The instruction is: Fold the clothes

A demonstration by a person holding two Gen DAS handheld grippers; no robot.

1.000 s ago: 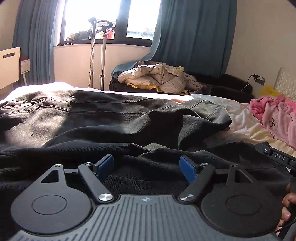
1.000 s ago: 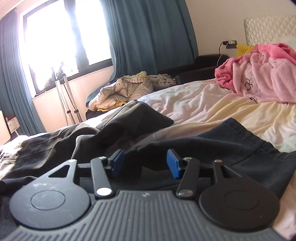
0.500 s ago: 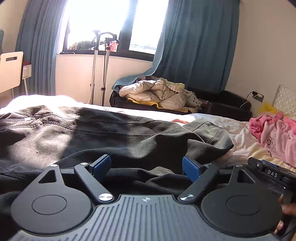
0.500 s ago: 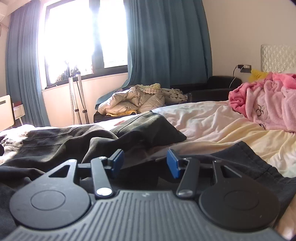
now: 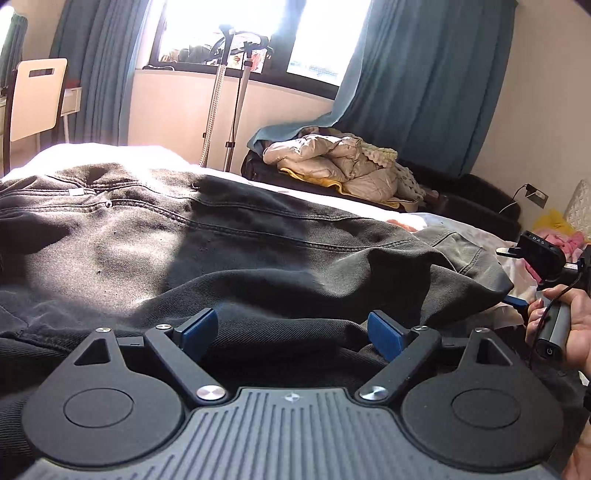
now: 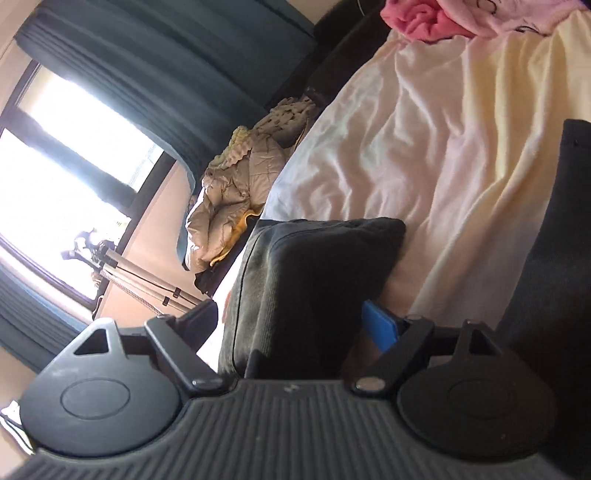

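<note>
right gripper [image 6: 291,325] now rolling sideways, fingers spread around jeans [image 6: 306,280] hem | left gripper [image 5: 291,328] fingers spread, hovering | grasp-and-fold coming next

Black jeans [image 5: 221,240] cut off left.

A bed [image 6: 424,155] with a cream sheet carries the clothes. Black jeans [image 5: 229,236] lie spread on it ahead of the left hand-held gripper [image 5: 291,328]. A pink garment [image 6: 443,18] lies far ahead of the right hand-held gripper [image 6: 291,317].
</note>
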